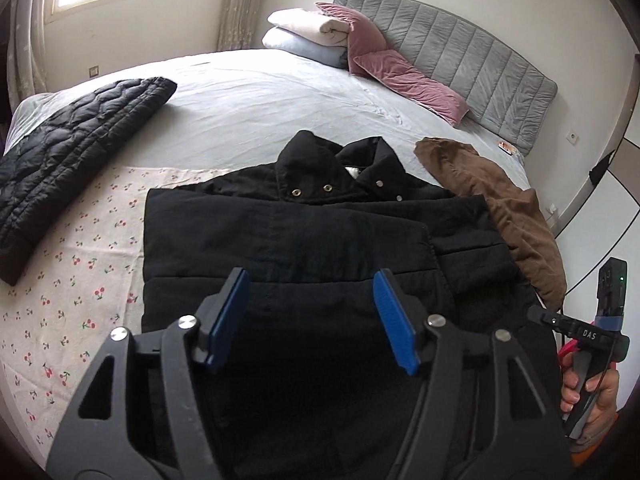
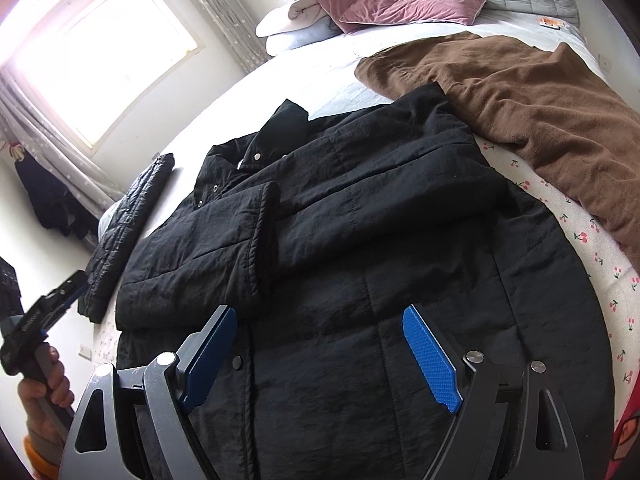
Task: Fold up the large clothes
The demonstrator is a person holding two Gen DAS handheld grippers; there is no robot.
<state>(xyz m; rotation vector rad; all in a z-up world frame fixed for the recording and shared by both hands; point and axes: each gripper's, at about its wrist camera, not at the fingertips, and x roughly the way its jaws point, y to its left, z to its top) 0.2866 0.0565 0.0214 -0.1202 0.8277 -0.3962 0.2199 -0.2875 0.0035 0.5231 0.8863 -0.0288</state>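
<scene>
A black padded jacket (image 1: 304,240) lies flat on the bed, collar toward the headboard, with both sleeves folded across its front. It also shows in the right wrist view (image 2: 360,220). My left gripper (image 1: 312,304) is open and empty, above the jacket's lower part. My right gripper (image 2: 320,340) is open and empty, above the jacket's hem near the snap placket. The right gripper's body shows at the right edge of the left wrist view (image 1: 600,328); the left gripper's body shows at the left edge of the right wrist view (image 2: 44,312).
A folded black quilted jacket (image 1: 76,156) lies left of the jacket. A brown garment (image 2: 520,112) lies crumpled to its right. A cherry-print cloth (image 1: 68,280) covers the near bed. Pink pillows (image 1: 400,68), folded blankets (image 1: 308,28) and a grey headboard (image 1: 460,52) stand at the far end.
</scene>
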